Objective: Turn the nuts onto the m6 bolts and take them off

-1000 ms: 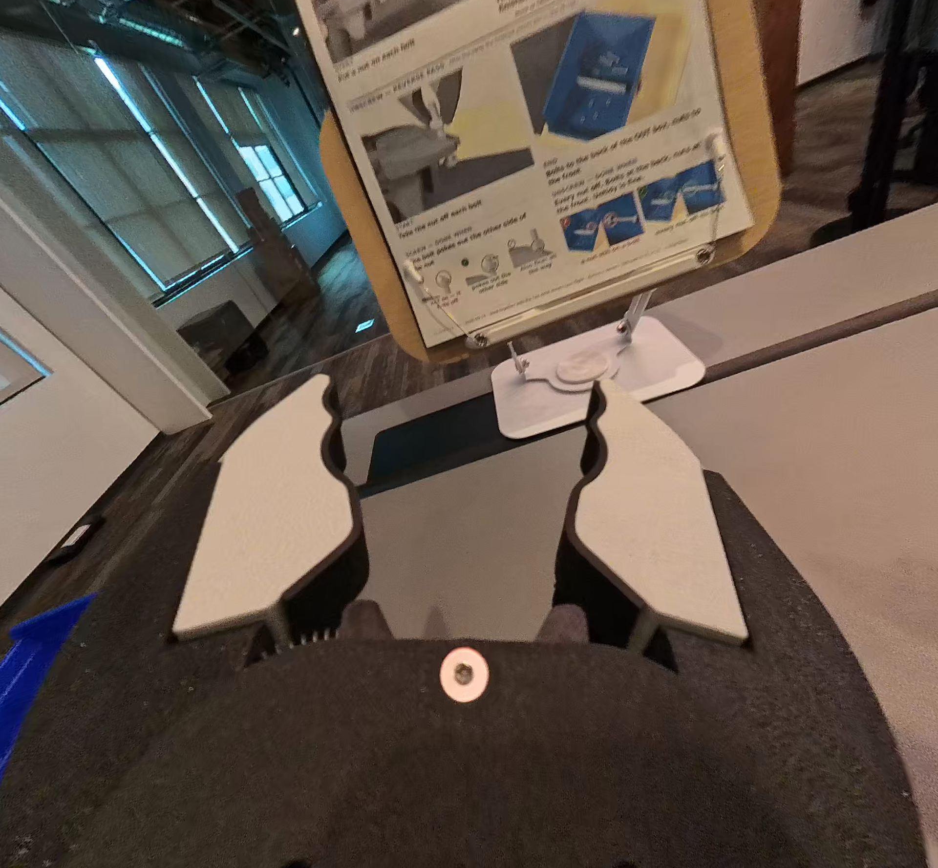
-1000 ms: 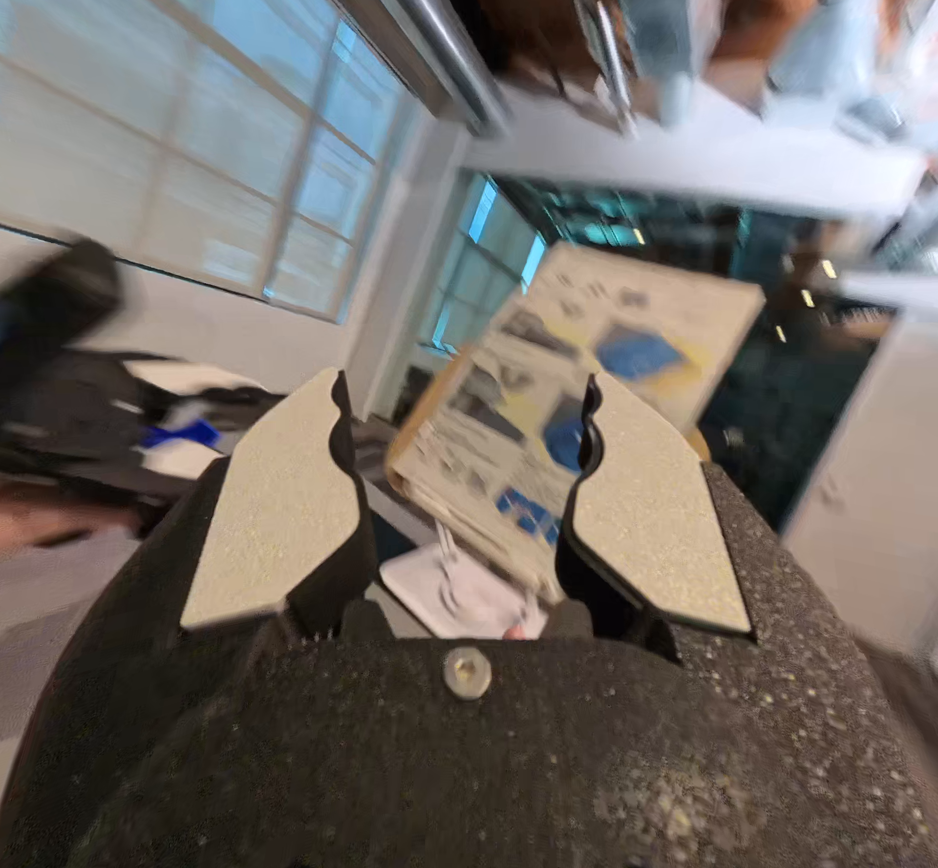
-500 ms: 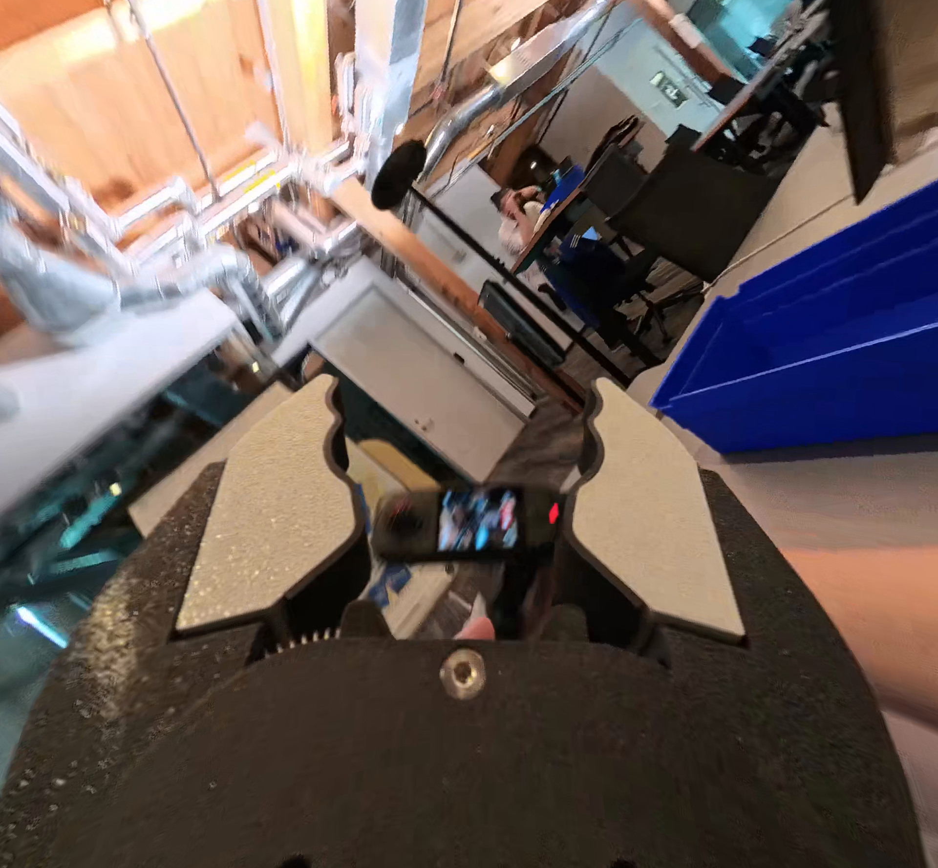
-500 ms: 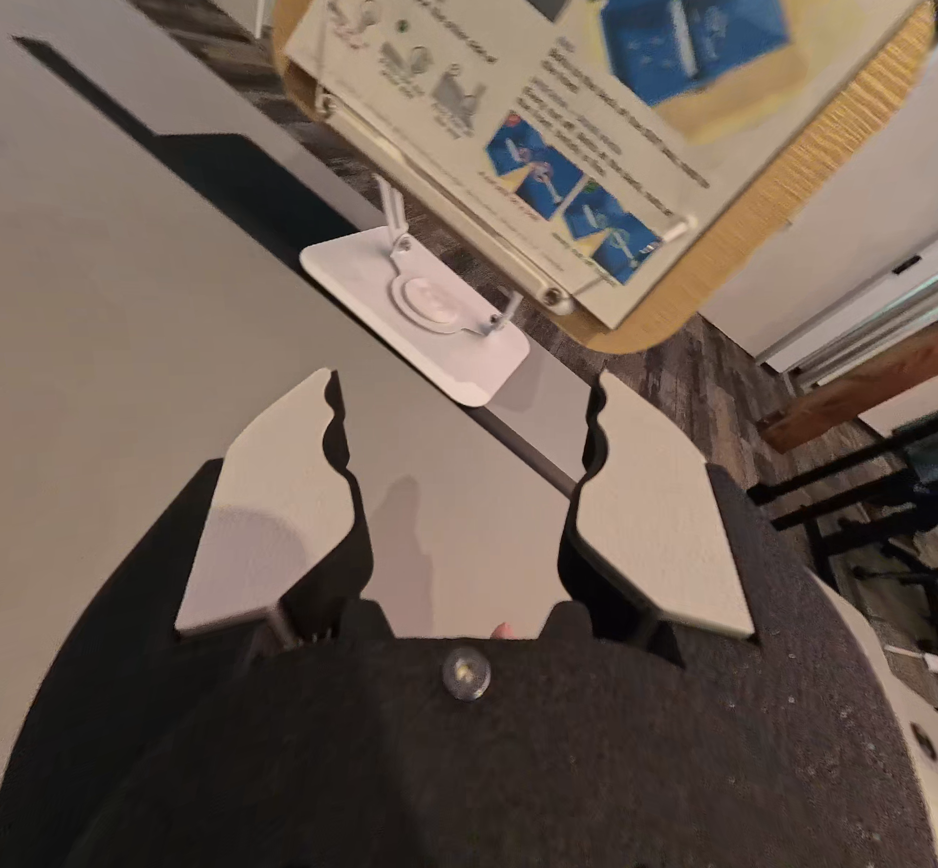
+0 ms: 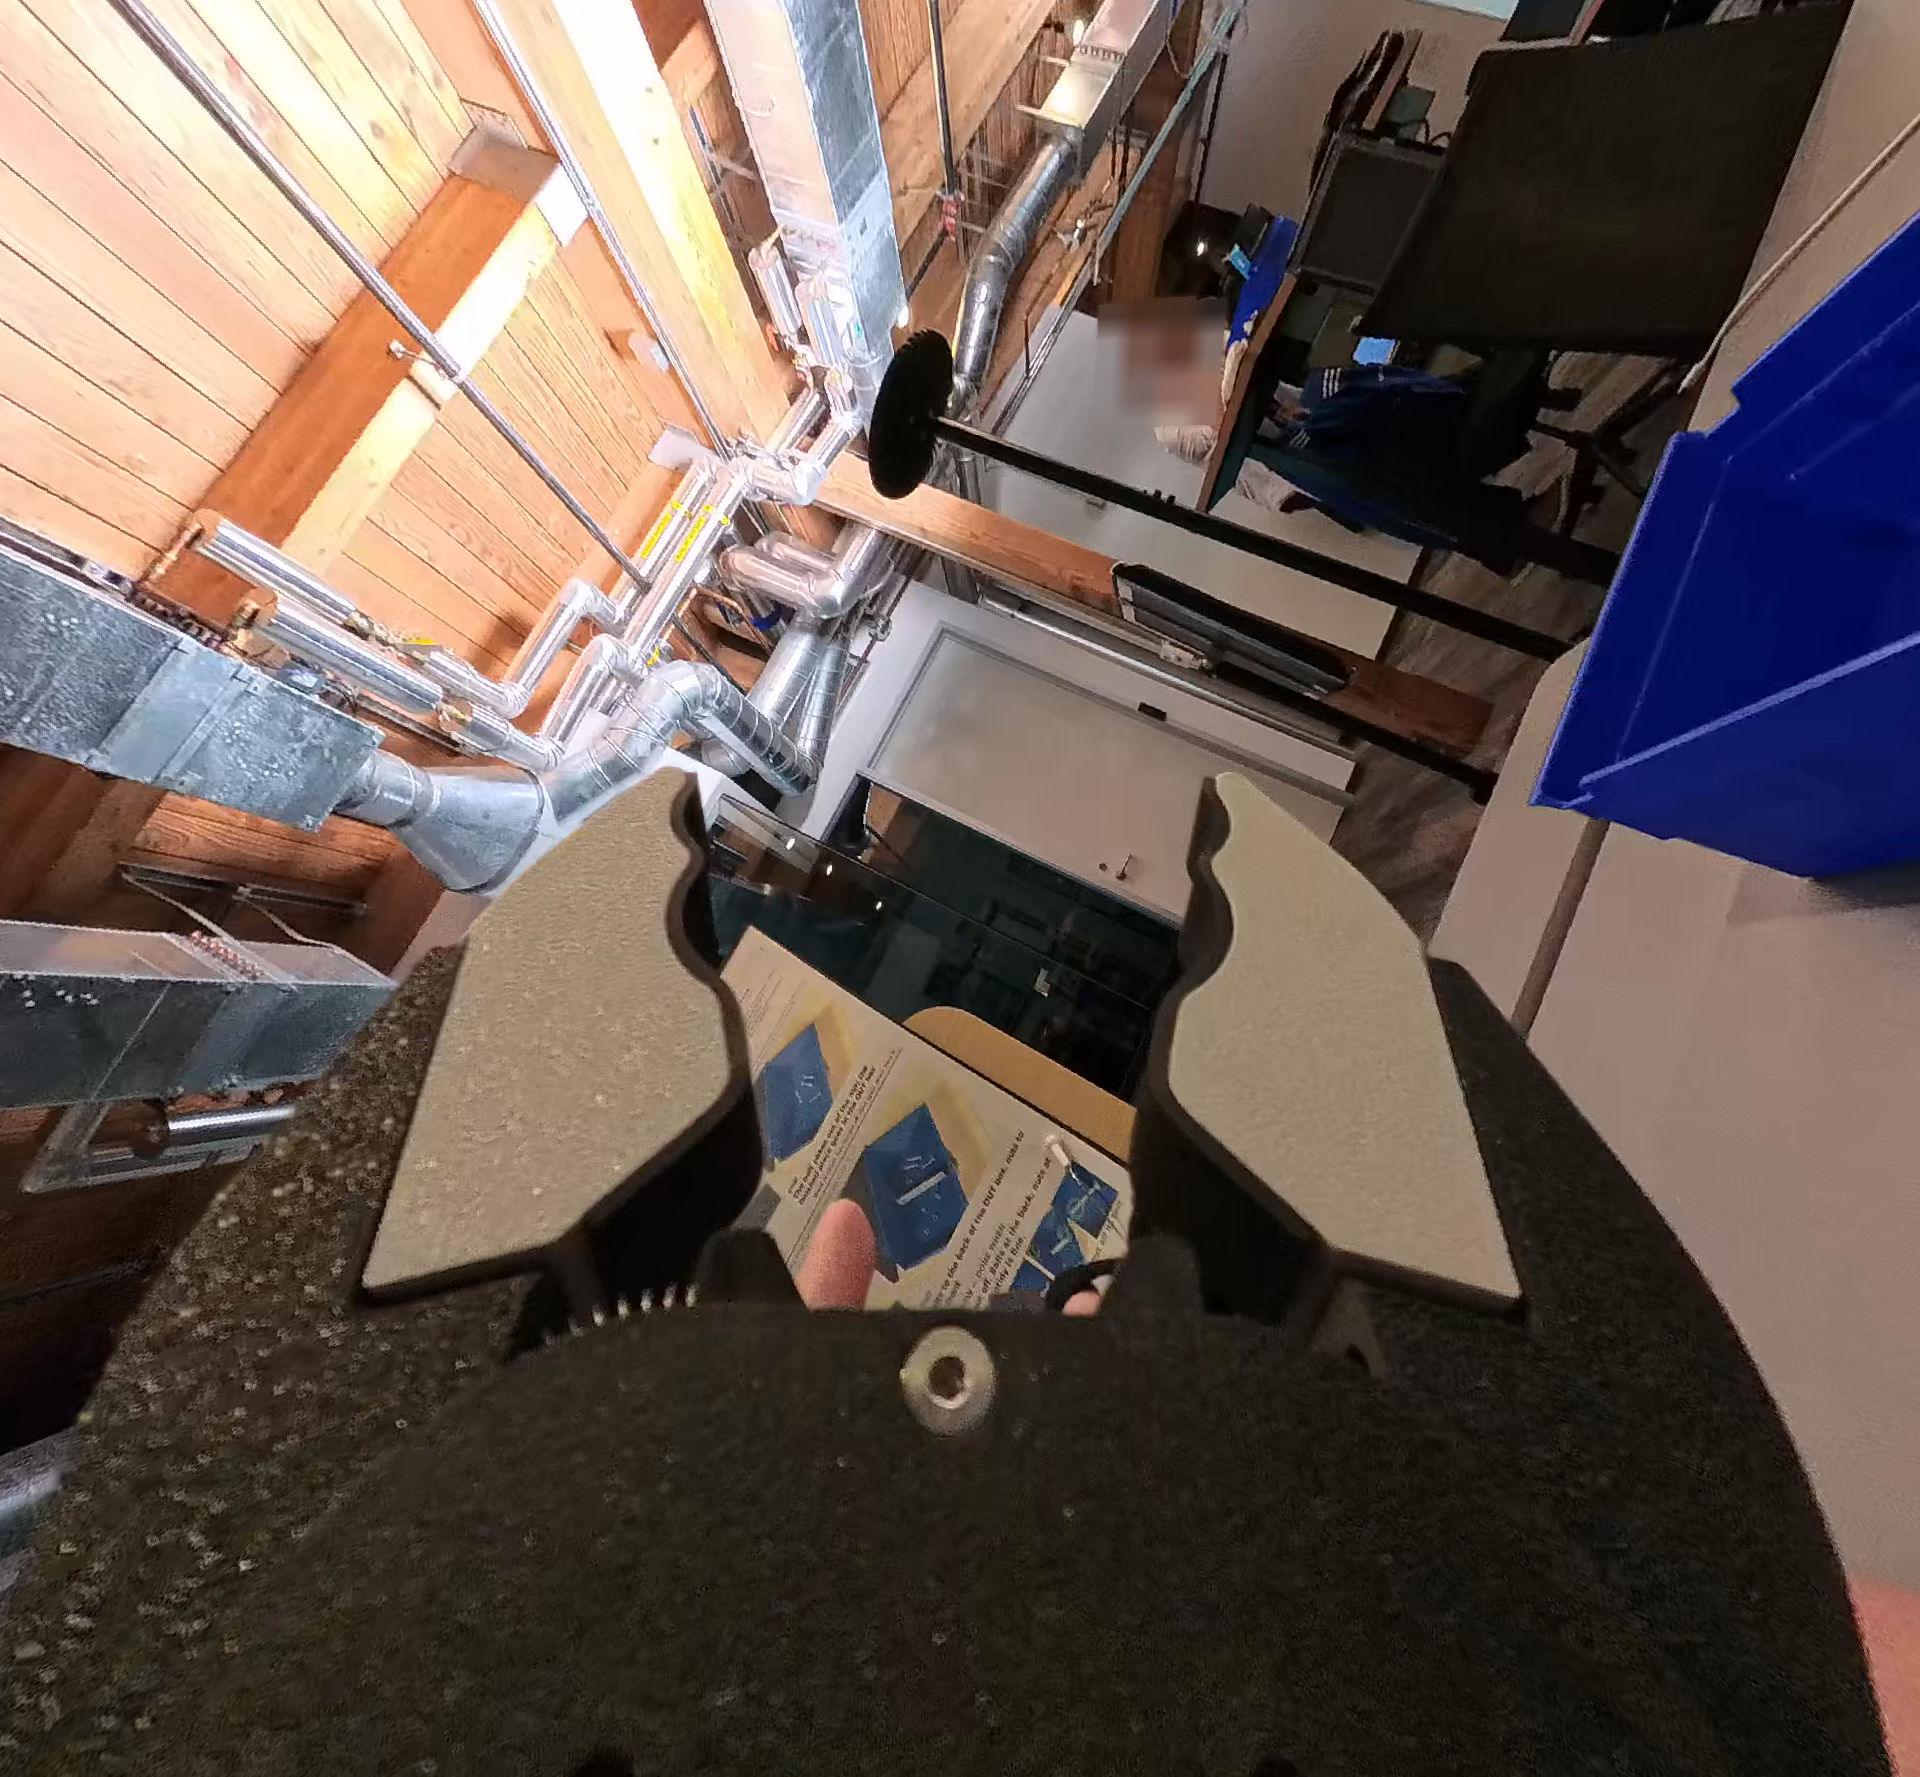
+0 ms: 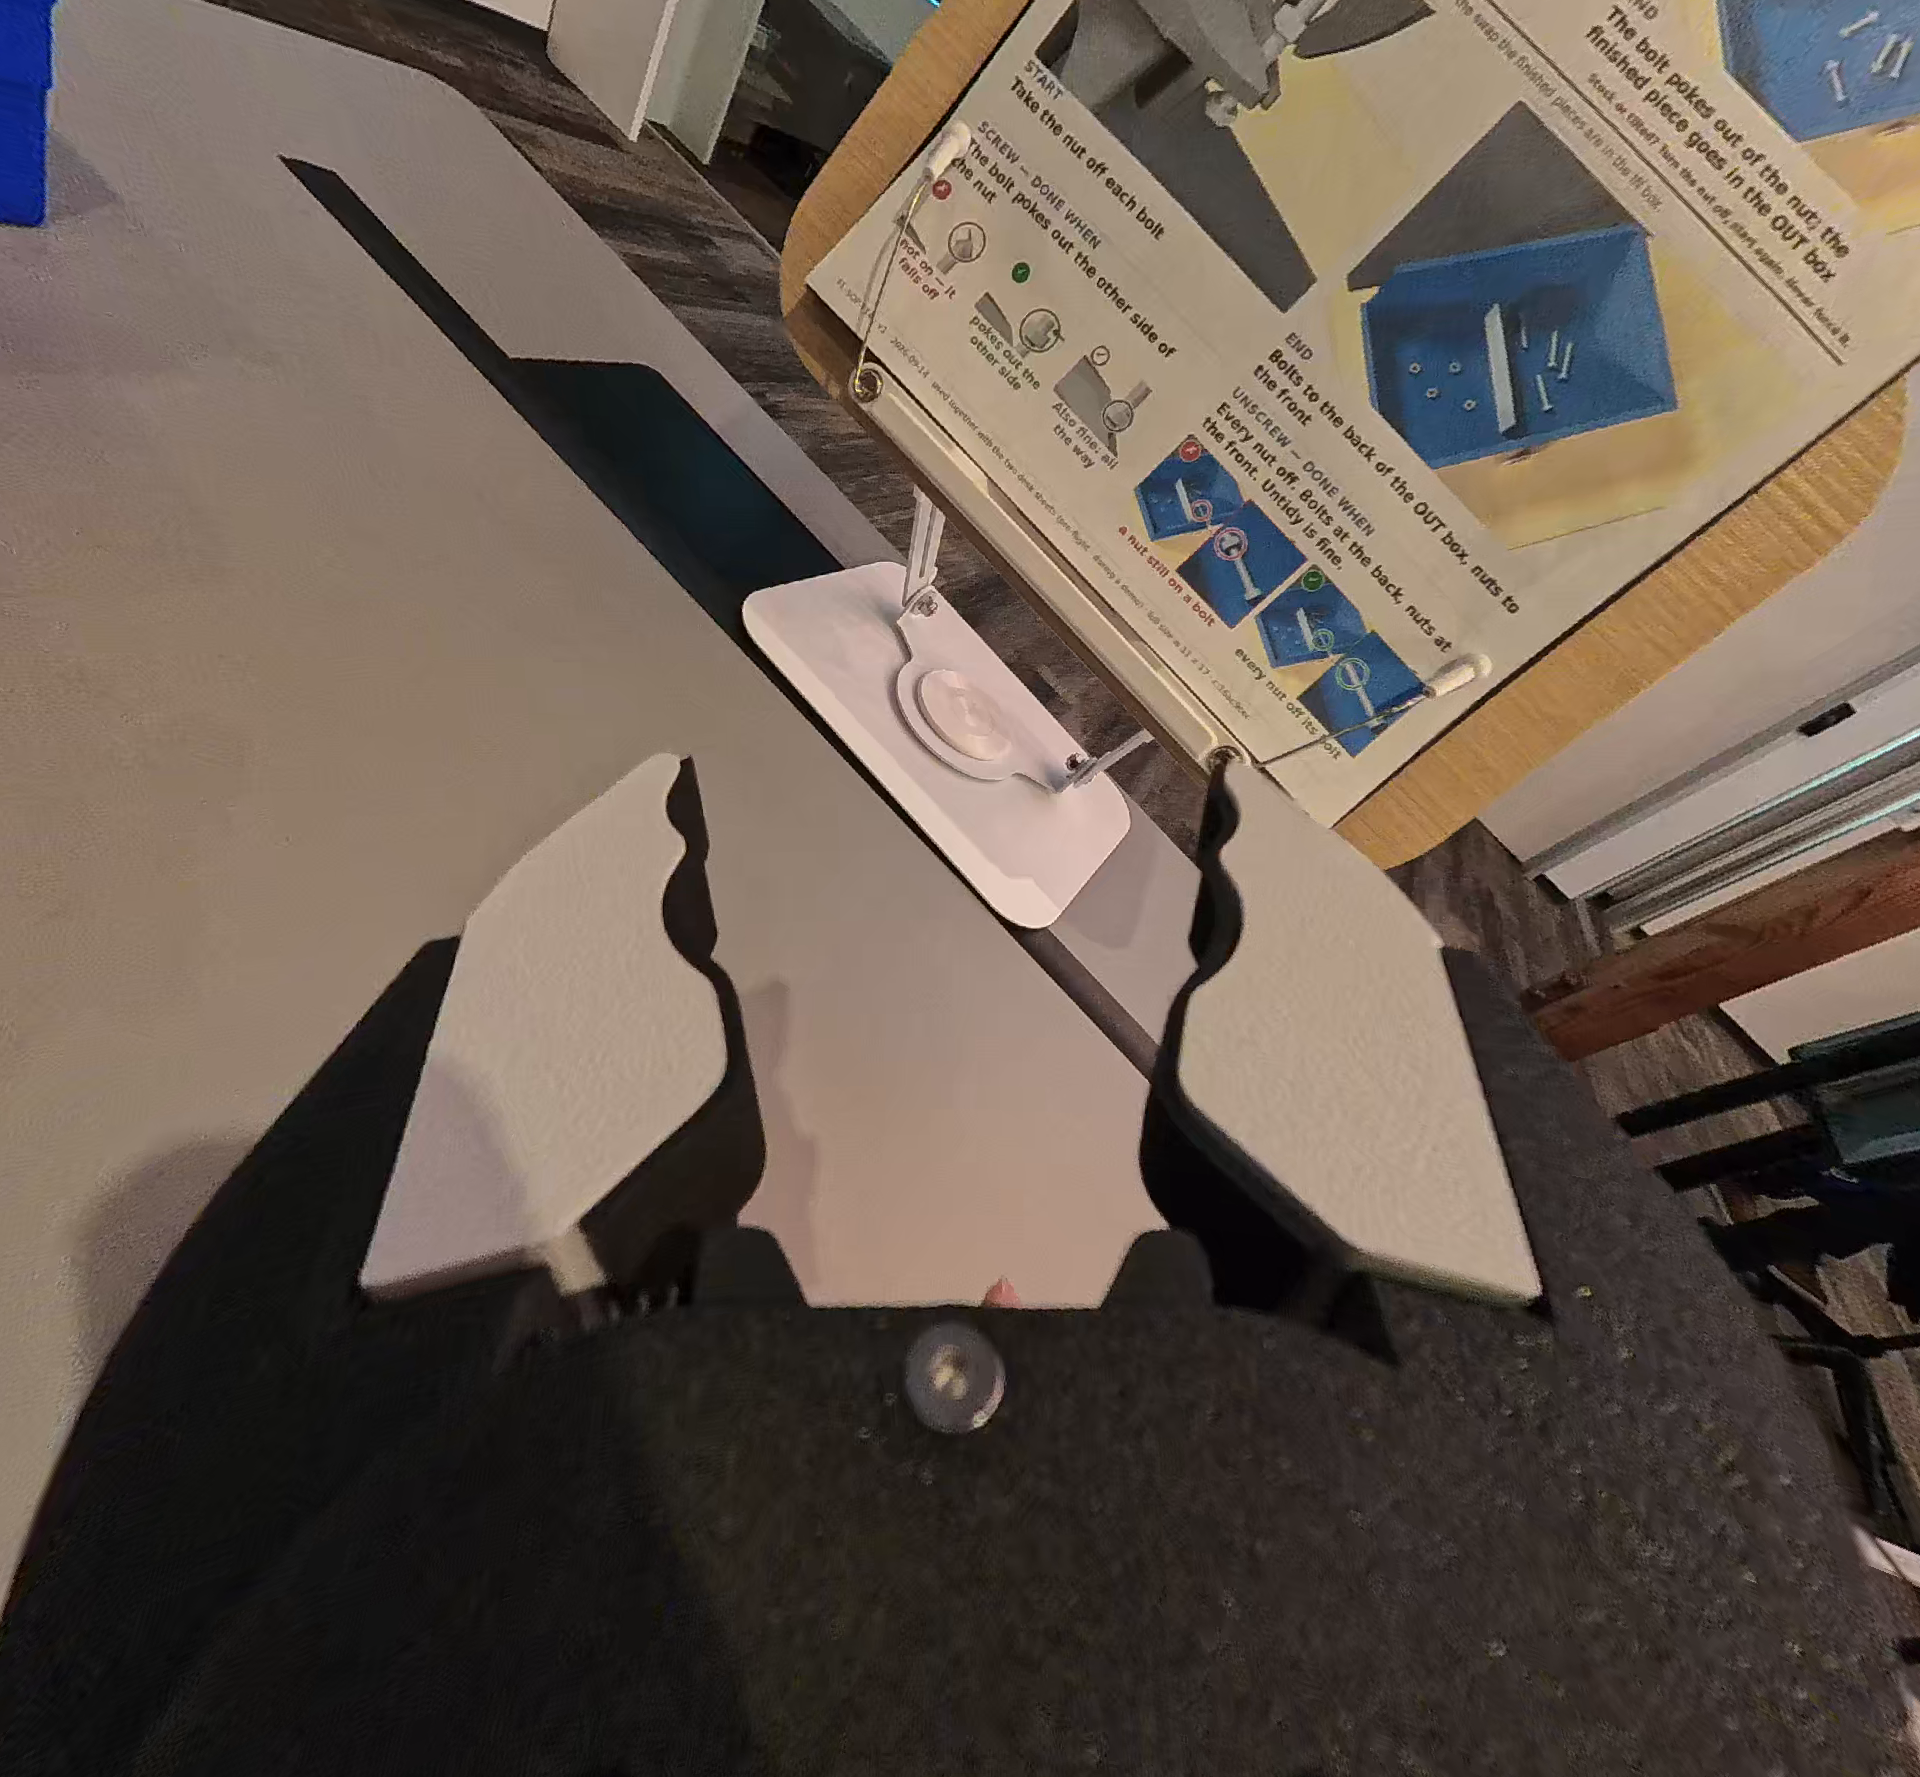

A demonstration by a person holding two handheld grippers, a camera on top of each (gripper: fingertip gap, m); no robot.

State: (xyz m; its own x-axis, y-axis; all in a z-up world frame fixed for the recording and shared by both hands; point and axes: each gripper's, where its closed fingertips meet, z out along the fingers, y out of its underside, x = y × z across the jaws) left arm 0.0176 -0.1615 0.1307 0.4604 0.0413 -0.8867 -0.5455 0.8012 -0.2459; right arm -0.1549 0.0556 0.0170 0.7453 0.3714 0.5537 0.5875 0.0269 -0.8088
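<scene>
Right now my left tongs [image 5: 951, 906] stand wide open with nothing between their pale pads, tipped up toward the ceiling; a fingertip [image 5: 840, 1251] of mine shows in the gap at their base; beyond it, in the gap, lies part of an instruction sheet [image 5: 914, 1135] on a wooden board; farther up are silver ducts [image 5: 623, 751] and timber ceiling planks [image 5: 260, 169]; at the far right edge sits a blue bin [image 5: 1766, 647] on the pale desk [image 5: 1714, 1156]; a seated person [image 5: 1351, 418] is well off in the room. My right tongs [image 6: 948, 896] are likewise spread wide and hold nothing, hanging over the grey desk [image 6: 260, 636]; just past their tips stands a white stand base [image 6: 935, 730] on the desk, carrying the tilted wooden board [image 6: 1662, 605] with the printed instruction sheet [image 6: 1351, 273]; a corner of a blue bin [image 6: 23, 65] shows at the far left. No nuts or bolts themselves are in sight in either view, so I cannot tell where they lie.
</scene>
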